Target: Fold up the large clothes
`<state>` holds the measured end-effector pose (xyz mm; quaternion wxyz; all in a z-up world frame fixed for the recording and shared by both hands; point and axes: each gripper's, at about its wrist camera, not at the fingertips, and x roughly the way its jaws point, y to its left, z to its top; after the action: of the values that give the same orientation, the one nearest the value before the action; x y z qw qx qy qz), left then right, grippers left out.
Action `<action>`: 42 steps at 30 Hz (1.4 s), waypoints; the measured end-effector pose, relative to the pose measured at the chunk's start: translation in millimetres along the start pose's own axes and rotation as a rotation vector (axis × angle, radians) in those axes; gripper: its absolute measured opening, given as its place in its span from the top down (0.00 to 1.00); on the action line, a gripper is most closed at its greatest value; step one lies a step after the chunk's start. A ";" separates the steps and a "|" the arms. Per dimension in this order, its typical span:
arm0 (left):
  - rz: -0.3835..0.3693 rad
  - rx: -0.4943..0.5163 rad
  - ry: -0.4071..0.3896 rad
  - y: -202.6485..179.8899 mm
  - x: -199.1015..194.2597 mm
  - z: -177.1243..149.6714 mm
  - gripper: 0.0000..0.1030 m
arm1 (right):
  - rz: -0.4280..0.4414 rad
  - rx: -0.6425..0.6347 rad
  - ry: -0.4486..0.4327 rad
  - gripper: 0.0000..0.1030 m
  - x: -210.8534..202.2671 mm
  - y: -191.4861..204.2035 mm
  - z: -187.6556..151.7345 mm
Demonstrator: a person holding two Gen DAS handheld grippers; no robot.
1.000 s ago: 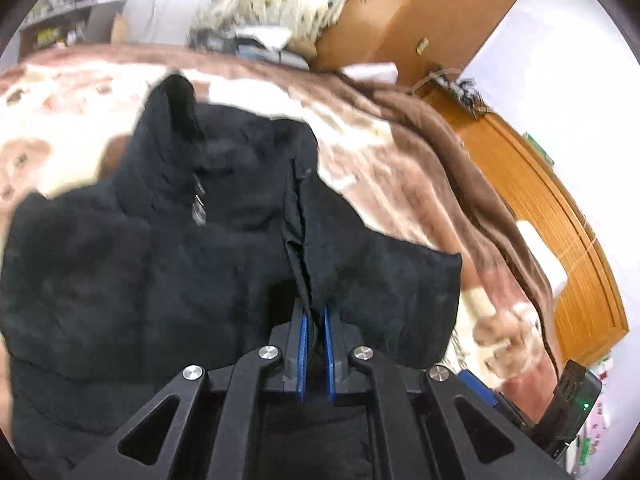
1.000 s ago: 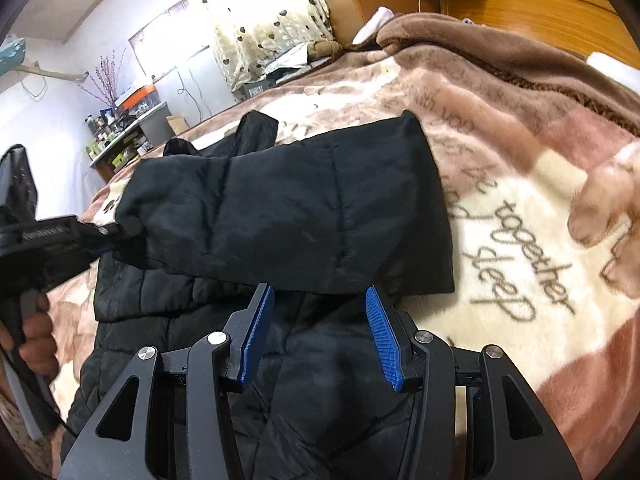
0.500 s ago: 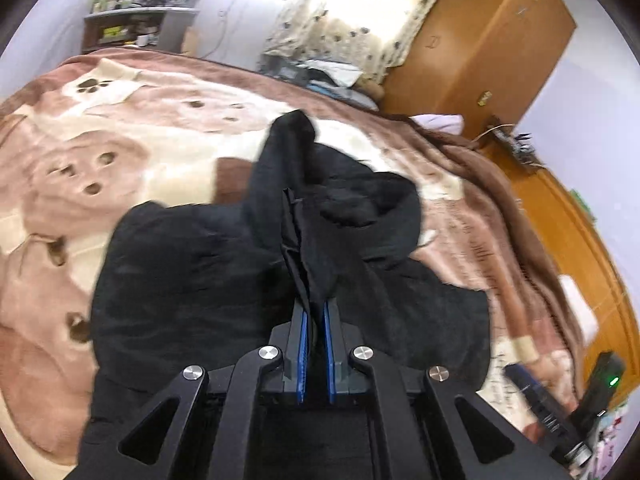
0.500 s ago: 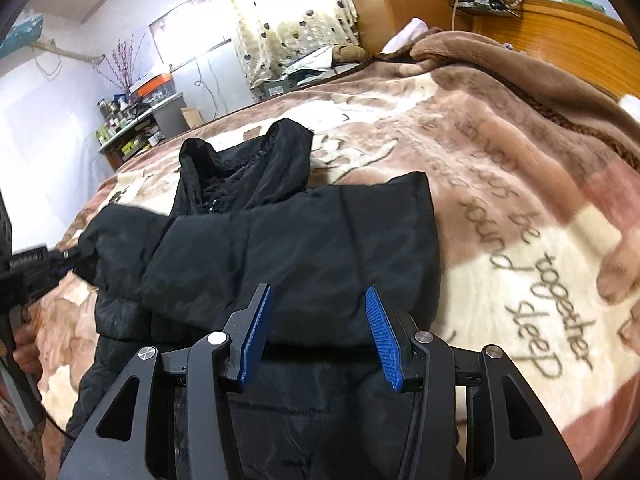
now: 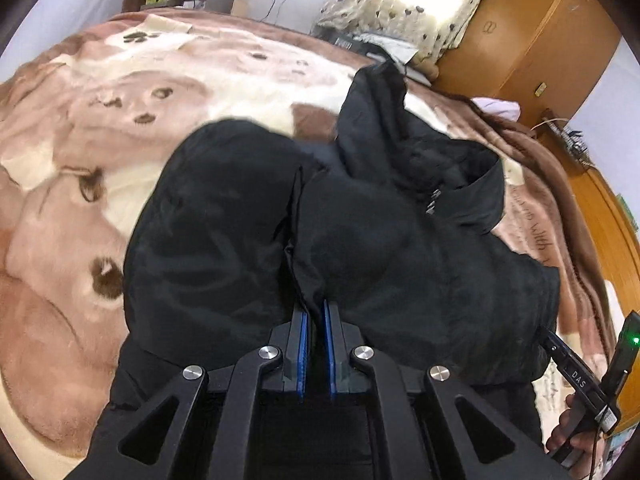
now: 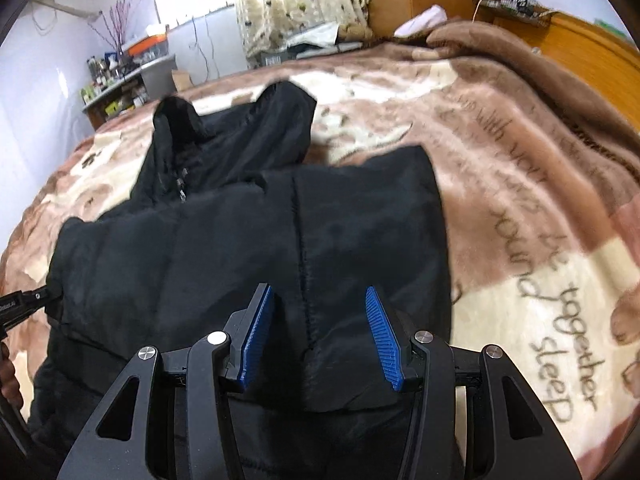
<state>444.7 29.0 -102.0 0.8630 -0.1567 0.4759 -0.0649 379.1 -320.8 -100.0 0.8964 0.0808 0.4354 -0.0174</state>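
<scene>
Carried further across since a second ago, the sleeve of the black padded jacket (image 6: pixel 248 256) now lies folded over the jacket's body, which sits on the brown and cream plush bear-print blanket (image 6: pixel 520 184) covering the bed. The left tongs (image 5: pixel 315 312) are clamped on a ridge of the black fabric. The right tongs (image 6: pixel 320 304) stand apart over the folded sleeve, pads not pressing it. A wooden wardrobe (image 5: pixel 520 28) stands beyond the bed.

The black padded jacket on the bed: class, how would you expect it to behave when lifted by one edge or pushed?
The black padded jacket probably flops: it sags in soft folds where the left gripper pinches it. Its quilted seams suggest puffy, springy layers that may not lie flat. The shiny fabric looks smooth, so it might slide on the blanket.
</scene>
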 end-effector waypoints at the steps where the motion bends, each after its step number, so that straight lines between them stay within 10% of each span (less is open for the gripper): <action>1: 0.006 0.000 0.005 1.5 3.2 -0.8 0.93 | 0.005 0.000 0.016 0.52 7.4 -0.1 -2.1; 11: 0.002 0.016 0.040 1.6 10.9 0.2 0.87 | -0.010 -0.012 0.074 0.52 28.8 -0.1 -4.2; 15: 0.012 0.014 -0.016 6.0 -15.0 2.5 0.55 | 0.024 0.003 0.000 0.52 0.7 1.8 5.8; 19: 0.020 0.054 -0.112 -11.3 -49.9 10.7 0.53 | 0.049 -0.010 -0.098 0.47 -24.0 5.9 15.3; 22: -0.037 0.122 -0.117 -38.2 -50.1 20.8 0.23 | 0.051 -0.042 -0.105 0.46 -25.7 14.3 22.2; 42: 0.103 0.208 0.076 -45.7 60.7 14.5 0.14 | 0.033 -0.142 0.053 0.28 56.6 27.1 8.1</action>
<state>491.3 -26.9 -128.2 0.8581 -0.0392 0.5065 -0.0754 423.2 -293.1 -135.8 0.8883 0.0248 0.4577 0.0304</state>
